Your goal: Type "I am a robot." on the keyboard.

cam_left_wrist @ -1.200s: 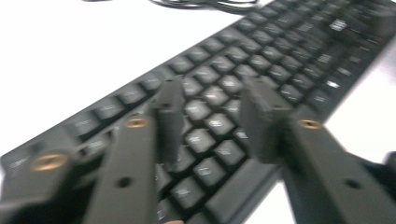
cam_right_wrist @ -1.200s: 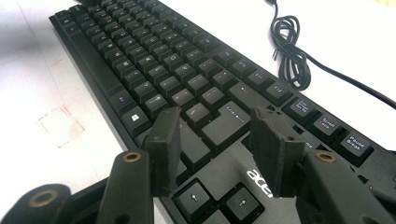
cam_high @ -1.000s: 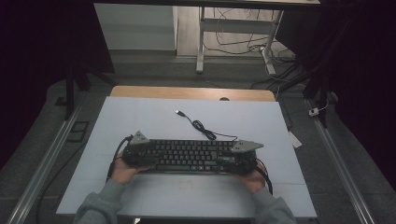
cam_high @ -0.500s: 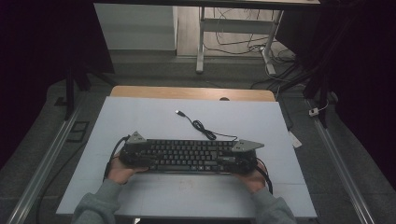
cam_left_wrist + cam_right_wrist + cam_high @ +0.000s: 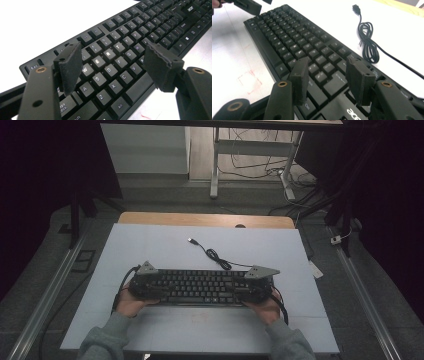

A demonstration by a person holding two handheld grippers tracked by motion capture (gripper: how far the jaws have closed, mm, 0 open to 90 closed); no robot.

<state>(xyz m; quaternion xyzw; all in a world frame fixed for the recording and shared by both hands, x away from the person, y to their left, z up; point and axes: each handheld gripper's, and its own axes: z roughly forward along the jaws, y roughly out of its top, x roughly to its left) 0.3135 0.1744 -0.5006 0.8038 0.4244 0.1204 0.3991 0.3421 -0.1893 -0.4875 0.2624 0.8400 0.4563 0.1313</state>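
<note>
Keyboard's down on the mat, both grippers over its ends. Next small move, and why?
Probably lift both grippers straight up and clear. The keyboard lies flat on the white mat. The left gripper has just been opening: its pads stand apart above the keys, pressing nothing. The right gripper also hangs open over the other end. Nothing looks held, so backing off seems safe.

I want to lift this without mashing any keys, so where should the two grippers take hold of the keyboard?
Grip the keyboard at its two short ends, one gripper from each side, pads on the bare frame edges. It lies flat, long and thin, so end grips should keep it level. The left gripper and right gripper now stand open above keys, and the cable trails off the far edge.
</note>
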